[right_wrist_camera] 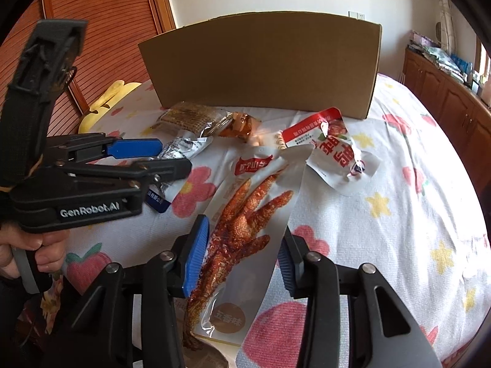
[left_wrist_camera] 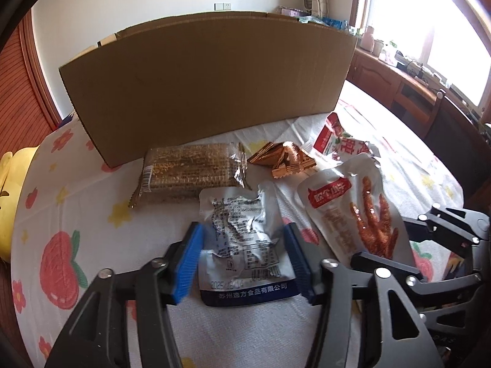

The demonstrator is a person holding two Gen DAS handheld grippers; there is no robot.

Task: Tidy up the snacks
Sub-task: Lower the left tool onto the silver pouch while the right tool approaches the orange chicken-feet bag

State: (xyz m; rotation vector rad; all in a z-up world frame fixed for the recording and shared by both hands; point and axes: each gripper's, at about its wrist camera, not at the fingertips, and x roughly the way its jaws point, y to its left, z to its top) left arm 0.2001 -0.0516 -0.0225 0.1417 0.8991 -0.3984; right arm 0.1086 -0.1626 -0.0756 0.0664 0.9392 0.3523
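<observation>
Left wrist view: the left gripper hangs over a bed covered by a white sheet printed with red and yellow flowers. Its blue-padded fingers stand partly open on either side of a crumpled silver foil snack pouch with a blue bottom band, which lies flat on the sheet; whether the pads touch the pouch cannot be told. Just behind it lies a clear-wrapped block of brown wafer biscuits, and beside that a small gold-foil packet. To the right lie a white pouch printed with a red chicken foot and a crumpled red-and-white packet. A large brown cardboard box stands behind the snacks.

Right wrist view: the right gripper has its blue-padded fingers about the lower part of the chicken-foot pouch, both pads against its edges, with the pouch lying on the sheet. The left gripper reaches in from the left over the silver pouch, held by a hand. The biscuits, the red-and-white packet and the box lie beyond.
</observation>
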